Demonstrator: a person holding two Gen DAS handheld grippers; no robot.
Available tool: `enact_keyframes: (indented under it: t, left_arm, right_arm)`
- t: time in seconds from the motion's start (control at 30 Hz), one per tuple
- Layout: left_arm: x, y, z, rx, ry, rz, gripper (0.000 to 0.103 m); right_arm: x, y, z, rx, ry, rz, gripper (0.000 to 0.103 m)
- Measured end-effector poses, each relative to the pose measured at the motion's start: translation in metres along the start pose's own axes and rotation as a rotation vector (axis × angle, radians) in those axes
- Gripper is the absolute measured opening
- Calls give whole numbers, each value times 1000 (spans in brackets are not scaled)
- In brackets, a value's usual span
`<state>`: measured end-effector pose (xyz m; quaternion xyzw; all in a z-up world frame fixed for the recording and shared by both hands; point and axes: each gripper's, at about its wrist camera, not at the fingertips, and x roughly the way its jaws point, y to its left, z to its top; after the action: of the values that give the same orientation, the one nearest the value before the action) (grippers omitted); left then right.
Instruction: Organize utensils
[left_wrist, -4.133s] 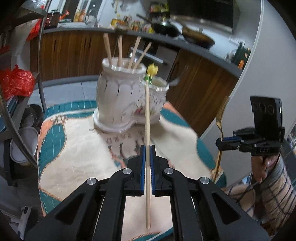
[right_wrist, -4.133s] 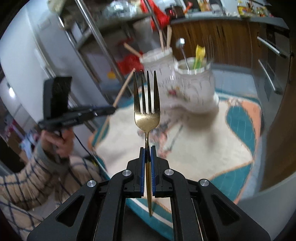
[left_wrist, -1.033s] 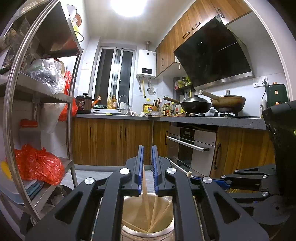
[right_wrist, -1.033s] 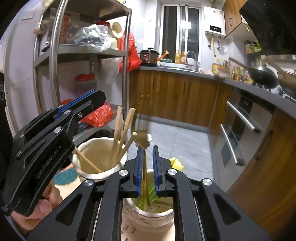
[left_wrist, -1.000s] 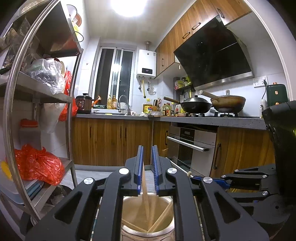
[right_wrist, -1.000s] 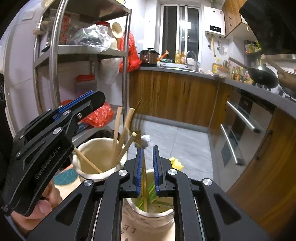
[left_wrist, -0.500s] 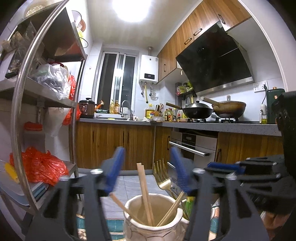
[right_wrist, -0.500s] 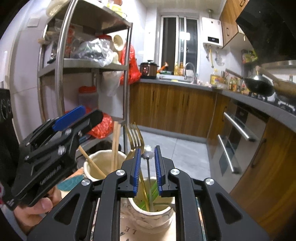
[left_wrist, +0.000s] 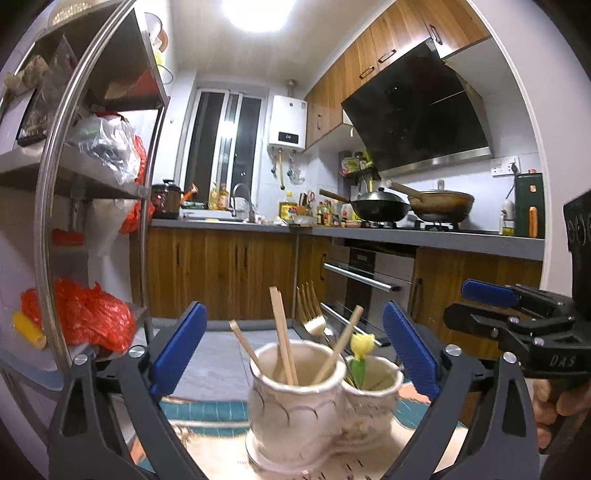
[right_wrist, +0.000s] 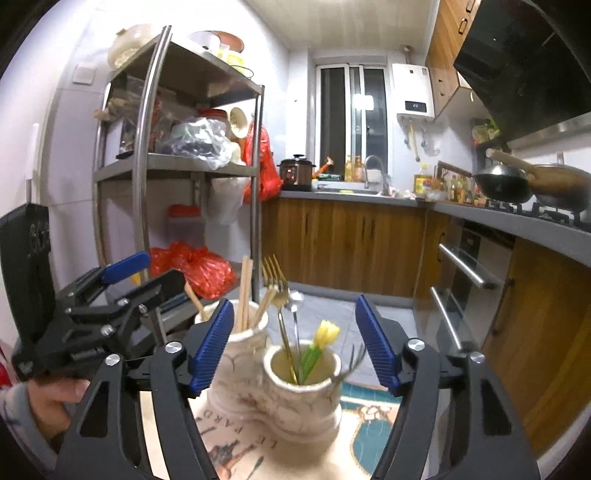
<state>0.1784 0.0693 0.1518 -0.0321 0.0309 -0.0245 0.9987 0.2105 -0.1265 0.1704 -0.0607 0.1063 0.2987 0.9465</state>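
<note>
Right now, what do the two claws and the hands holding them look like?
Both claws, left and right, are black angular frames with ribbed blue pads and silver screws. The right one's side reads "DAS". A grey sleeve shows at the left hand.

I read "DAS" embossed on the right gripper (left_wrist: 484, 291) body, low on its side, in my left wrist view. Cloth (right_wrist: 236, 448) under the holder has print at its near edge: looks like "LE FARD", seen upside down in my right wrist view; the rest is blurred. Water heater (right_wrist: 413, 94) on the far wall shows a lit display, digits too small to read. Bottle labels on the counter are unreadable too.
</note>
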Motion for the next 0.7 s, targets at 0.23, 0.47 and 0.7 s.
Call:
enact_keyframes:
  t: [0.23,0.47,0.7]
  left_arm:
    - [-18,-3,-19,14,35,6,97]
    - [-26,-1,-41,3,85,30,97]
    - [-32,0,-56,-5,99,69,97]
  right_arm:
    - [-11,1,-26,13,31,-12,80]
    - [-13,-7,-54,83,30,-14,91]
    - [-11,-10,-73,123,26,-23,95]
